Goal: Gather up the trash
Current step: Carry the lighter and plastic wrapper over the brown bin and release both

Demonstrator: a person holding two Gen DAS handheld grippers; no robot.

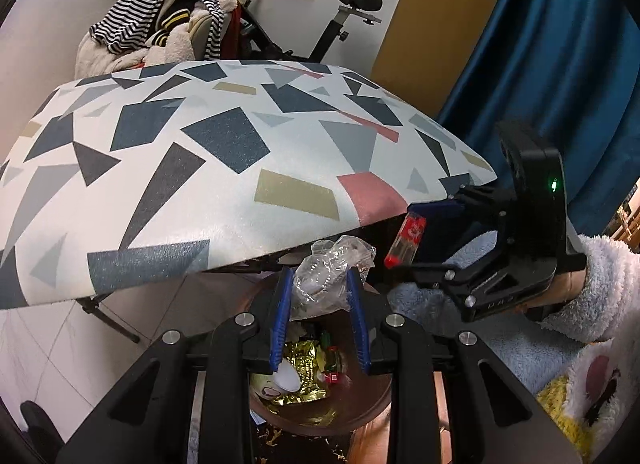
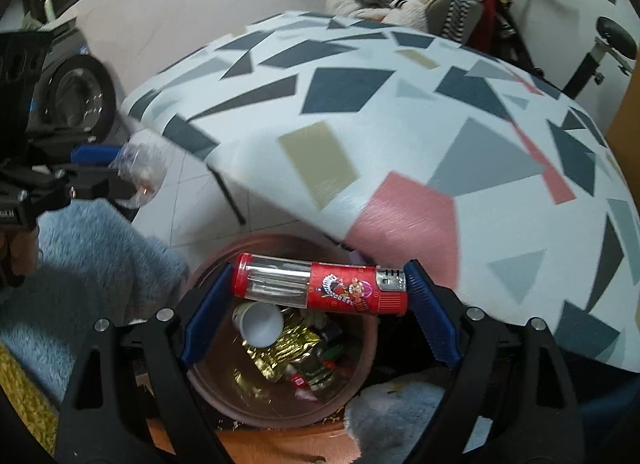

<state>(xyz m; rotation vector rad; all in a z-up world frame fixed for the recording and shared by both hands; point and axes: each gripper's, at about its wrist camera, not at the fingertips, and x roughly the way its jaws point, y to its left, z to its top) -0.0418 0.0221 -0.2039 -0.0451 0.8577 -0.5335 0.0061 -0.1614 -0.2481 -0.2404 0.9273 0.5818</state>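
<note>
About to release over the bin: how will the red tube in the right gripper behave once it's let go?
The red tube looks like rigid plastic, so it should fall straight rather than flutter. Its round body will probably roll on landing. It lies crosswise over the brown bin, held by its ends in the right gripper, and may catch the rim.

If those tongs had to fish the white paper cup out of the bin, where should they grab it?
From straight above, pinching the white paper cup's rim wall. It lies tilted on the gold foil wrapper inside the brown bin, its open mouth facing up, so one finger could probably slip inside and one outside.
</note>
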